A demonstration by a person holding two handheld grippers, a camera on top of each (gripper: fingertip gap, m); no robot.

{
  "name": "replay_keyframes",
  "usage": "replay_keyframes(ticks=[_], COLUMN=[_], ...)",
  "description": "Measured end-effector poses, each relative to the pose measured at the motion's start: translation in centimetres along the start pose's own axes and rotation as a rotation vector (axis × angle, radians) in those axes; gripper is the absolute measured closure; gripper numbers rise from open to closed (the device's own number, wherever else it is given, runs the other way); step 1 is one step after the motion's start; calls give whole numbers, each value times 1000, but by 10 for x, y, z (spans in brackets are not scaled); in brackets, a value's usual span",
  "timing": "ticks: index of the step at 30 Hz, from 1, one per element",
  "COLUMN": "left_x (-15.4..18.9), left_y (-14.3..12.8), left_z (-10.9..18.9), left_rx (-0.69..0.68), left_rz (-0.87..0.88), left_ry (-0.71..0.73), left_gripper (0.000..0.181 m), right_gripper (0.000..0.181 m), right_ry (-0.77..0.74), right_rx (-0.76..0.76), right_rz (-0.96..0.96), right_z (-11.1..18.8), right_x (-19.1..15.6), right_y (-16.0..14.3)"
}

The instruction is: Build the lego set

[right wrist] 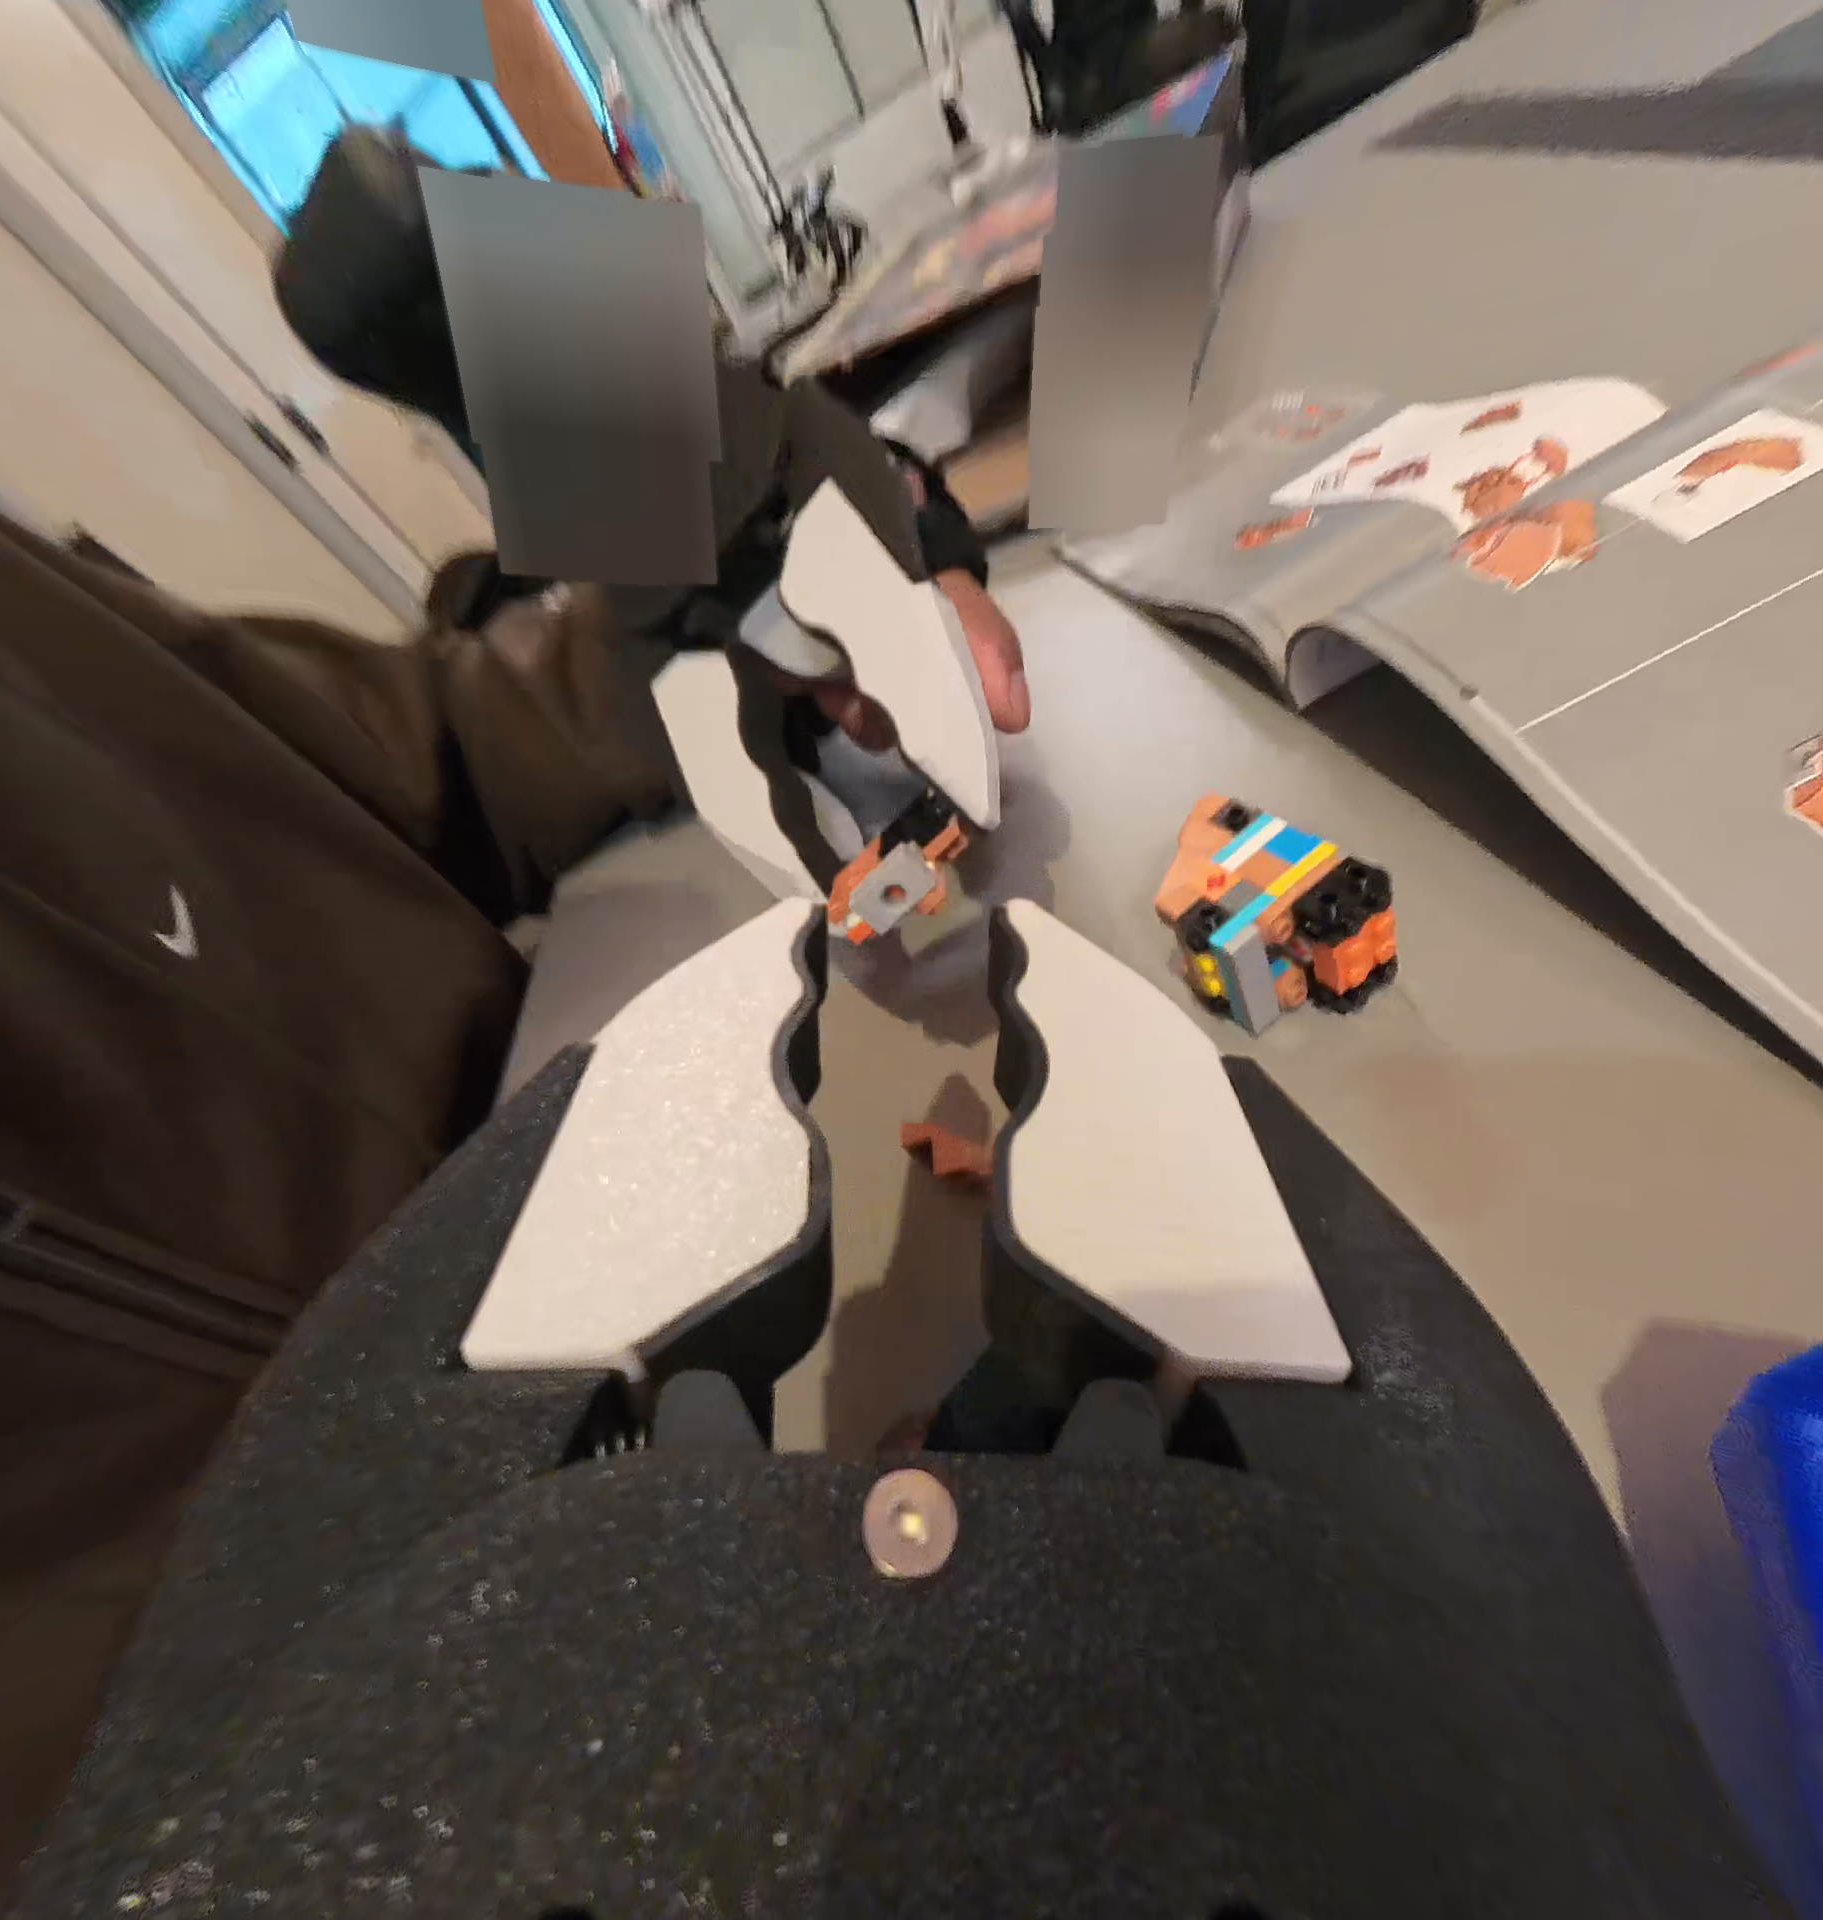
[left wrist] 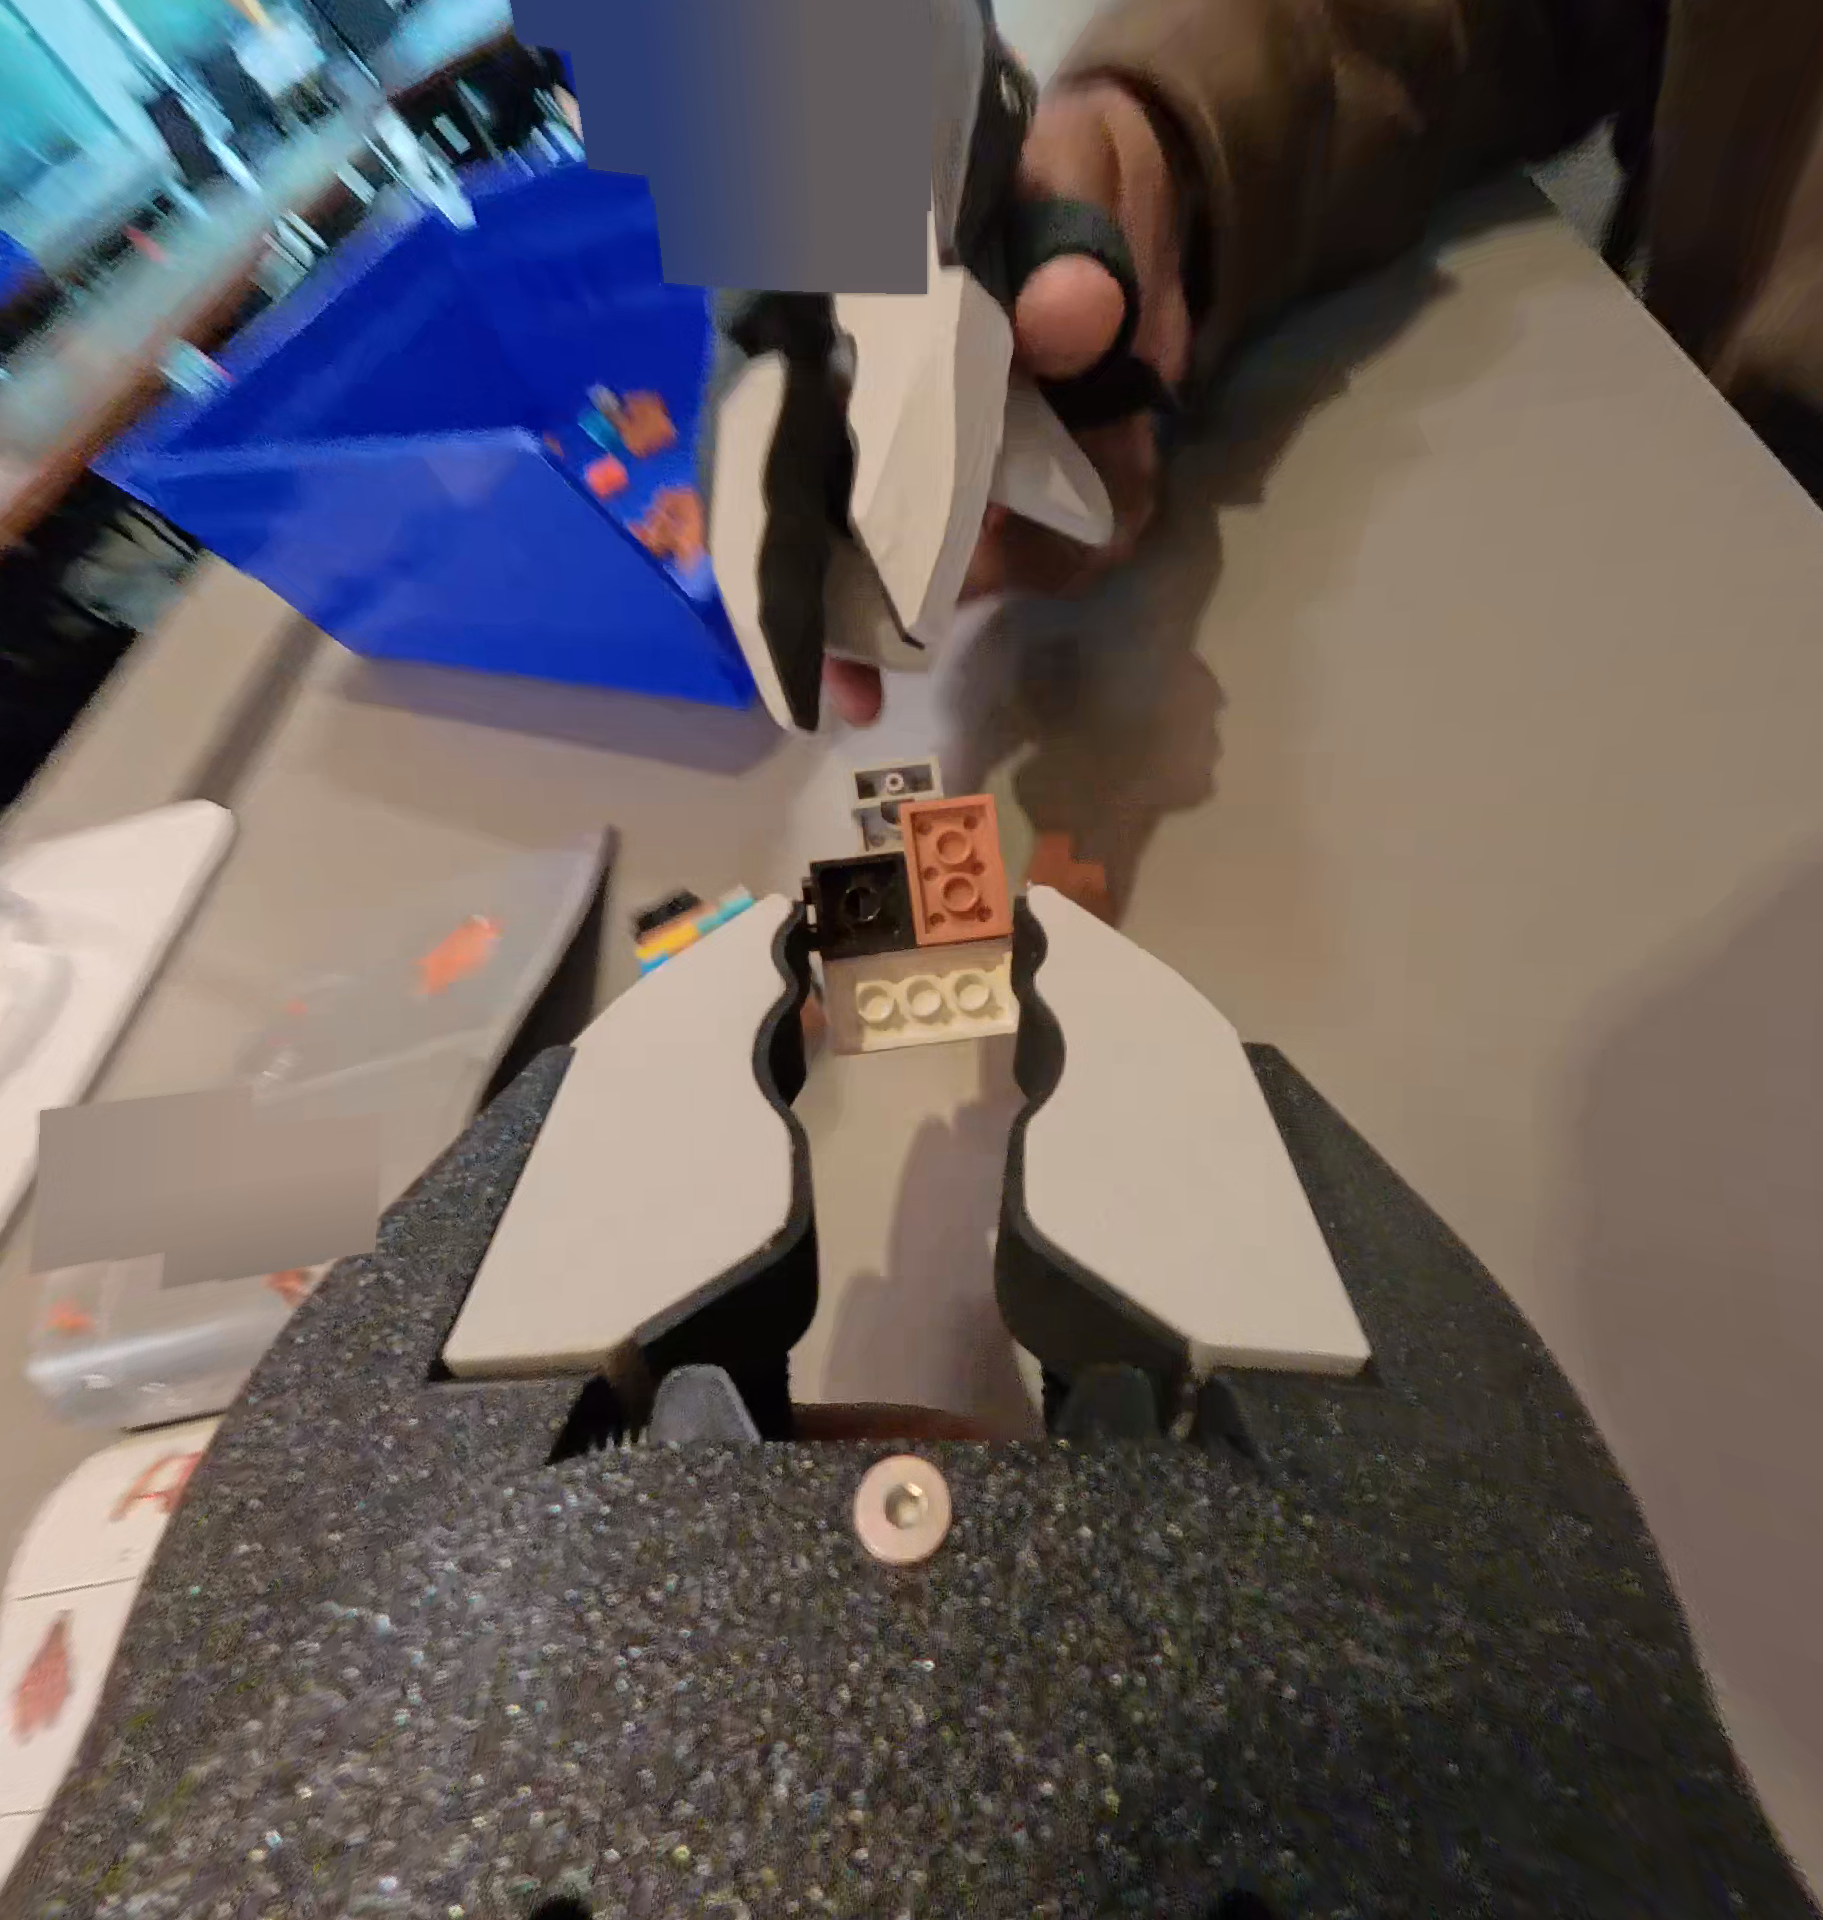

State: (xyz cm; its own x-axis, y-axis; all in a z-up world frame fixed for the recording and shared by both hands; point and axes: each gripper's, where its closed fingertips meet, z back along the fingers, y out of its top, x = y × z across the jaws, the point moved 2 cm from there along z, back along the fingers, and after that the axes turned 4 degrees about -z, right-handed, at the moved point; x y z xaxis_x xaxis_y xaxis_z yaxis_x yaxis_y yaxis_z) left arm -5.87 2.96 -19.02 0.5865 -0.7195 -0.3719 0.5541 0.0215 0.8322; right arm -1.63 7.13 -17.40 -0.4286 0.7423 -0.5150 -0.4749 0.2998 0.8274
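Observation:
My left gripper (left wrist: 912, 935) is shut on a small lego sub-assembly (left wrist: 948, 883) and holds it above the grey table (left wrist: 1458, 831). The sub-assembly has a white plate, a black brick, a brown plate and a grey piece at the far end. It also shows in the right wrist view (right wrist: 891, 888), held by the left gripper's tips. My right gripper (right wrist: 907, 920) is open and empty, its tips just short of the sub-assembly. In the left wrist view the right gripper (left wrist: 855, 675) hangs above and beyond the sub-assembly. A larger lego build (right wrist: 1276, 914) in brown, black, blue and yellow lies on the table to the right.
A small loose brown piece (right wrist: 948, 1148) lies on the table under my right gripper. An open instruction booklet (right wrist: 1509, 468) lies at the right. A blue box (left wrist: 439, 520) with pieces stands at the back left. A clear plastic bag (left wrist: 419, 987) lies left of my left gripper. My two grippers' fingertips are within a few centimetres of each other.

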Motion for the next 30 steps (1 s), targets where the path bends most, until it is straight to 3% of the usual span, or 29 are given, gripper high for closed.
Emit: replay_keyframes(ticks=[5, 12, 18, 30], left_x=[-21, -22, -17, 5], left_y=[24, 42, 55, 74], left_z=[5, 8, 11, 5], left_rx=[179, 232, 271, 299], left_rz=[-119, -353, -446, -681], left_ry=[277, 498, 568, 622], left_gripper=[144, 144, 144, 144], right_gripper=[145, 128, 123, 117], right_ry=[133, 277, 345, 667], right_rx=[165, 197, 191, 219], right_rz=[-195, -239, -229, -371], right_z=[10, 4, -3, -1], right_x=[-1, -21, -35, -60], right_y=[21, 24, 23, 29])
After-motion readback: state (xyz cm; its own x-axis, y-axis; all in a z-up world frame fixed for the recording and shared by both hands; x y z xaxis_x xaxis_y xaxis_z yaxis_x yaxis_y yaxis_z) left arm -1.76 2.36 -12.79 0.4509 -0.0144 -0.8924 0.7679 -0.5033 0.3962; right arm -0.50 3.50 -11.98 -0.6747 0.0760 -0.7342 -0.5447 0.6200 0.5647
